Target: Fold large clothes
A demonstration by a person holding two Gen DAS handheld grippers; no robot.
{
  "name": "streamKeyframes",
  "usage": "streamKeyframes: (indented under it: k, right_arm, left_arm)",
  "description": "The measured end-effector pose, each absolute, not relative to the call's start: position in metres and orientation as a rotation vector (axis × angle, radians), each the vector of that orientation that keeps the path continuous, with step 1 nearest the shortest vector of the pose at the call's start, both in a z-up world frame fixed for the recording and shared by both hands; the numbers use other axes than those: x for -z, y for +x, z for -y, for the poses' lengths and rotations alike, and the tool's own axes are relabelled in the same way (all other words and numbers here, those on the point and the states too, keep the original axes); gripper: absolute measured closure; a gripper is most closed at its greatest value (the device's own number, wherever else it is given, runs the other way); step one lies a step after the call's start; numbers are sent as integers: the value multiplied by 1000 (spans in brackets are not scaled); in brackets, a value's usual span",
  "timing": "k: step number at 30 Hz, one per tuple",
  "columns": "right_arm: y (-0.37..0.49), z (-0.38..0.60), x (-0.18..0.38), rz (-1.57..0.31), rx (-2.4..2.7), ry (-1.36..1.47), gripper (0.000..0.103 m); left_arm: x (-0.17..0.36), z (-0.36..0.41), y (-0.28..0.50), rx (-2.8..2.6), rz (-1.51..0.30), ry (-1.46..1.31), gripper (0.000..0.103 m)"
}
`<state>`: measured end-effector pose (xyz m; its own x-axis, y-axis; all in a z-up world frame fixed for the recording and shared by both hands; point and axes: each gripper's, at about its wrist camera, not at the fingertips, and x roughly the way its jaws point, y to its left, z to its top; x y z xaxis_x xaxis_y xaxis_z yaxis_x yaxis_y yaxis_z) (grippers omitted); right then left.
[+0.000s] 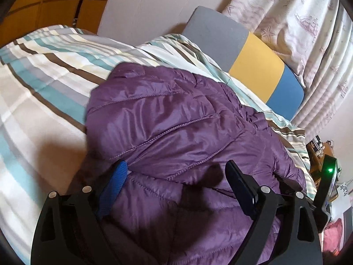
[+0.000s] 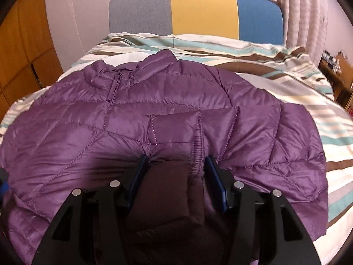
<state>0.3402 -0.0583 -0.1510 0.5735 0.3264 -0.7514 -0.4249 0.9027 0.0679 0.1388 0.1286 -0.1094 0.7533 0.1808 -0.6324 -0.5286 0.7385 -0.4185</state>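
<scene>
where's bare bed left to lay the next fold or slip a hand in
Free: striped cover left of the jacket, and the strip between collar and headboard. Crowded: the near hem, where both grippers sit.

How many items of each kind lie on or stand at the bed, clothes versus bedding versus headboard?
Purple quilted puffer jacket: 1
Striped cream, teal and brown duvet: 1
Grey, yellow and blue padded headboard: 1
Total: 3

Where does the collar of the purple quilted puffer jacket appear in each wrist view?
Left wrist: collar not clearly distinguishable; the purple quilted puffer jacket fills the centre.
Right wrist: collar upper centre-left, toward the headboard.
Shared landmark: grey, yellow and blue headboard.
</scene>
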Motion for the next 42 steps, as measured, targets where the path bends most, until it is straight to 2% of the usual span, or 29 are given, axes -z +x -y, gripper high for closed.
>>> streamKeyframes:
  k: [3, 7, 9, 12, 16, 23, 25, 28, 29, 30, 33, 38, 42]
  right_arm:
    - [339, 65, 152, -849, -448, -111, 50]
    - [337, 66, 150, -843, -447, -115, 49]
    - [336, 67, 150, -843, -449, -112, 49]
    - [334, 66, 150, -842, -450, -110, 49]
    - [334, 65, 150, -840, -445, -120, 48]
    - [335, 64, 152, -840, -443, -130, 48]
    - [335, 64, 152, -840, -444, -127, 48]
    - [334, 64, 152, -839, -445, -123, 47]
    - [334, 64, 152, -839, -445, -124, 47]
    - [334, 64, 151, -837, -443, -126, 47]
    - [333, 64, 151, -832, -439, -131, 47]
    - [331, 64, 150, -824, -433, -135, 44]
    - [331, 65, 150, -821, -433, -134, 44]
  left_arm:
    - [93, -120, 137, -394, -590, -583, 19]
    - [70, -122, 158, -423, -576, -474, 20]
    - [73, -136, 182, -462, -641, -449, 38]
    - [90, -164, 209, -539, -743, -451, 52]
    - [114, -173, 225, -524, -808, -346, 53]
    - [124, -178, 224, -511, -793, -346, 53]
    - [123, -179, 223, -500, -789, -351, 52]
    - [113, -171, 218, -458, -780, -349, 28]
    - [105, -164, 213, -469, -779, -325, 14]
    - [98, -156, 208, -489, -760, -305, 9]
    - [77, -129, 194, -459, -672, -284, 9]
    - [65, -90, 212, -349, -681, -274, 9]
    - [76, -73, 238, -351, -712, -204, 10]
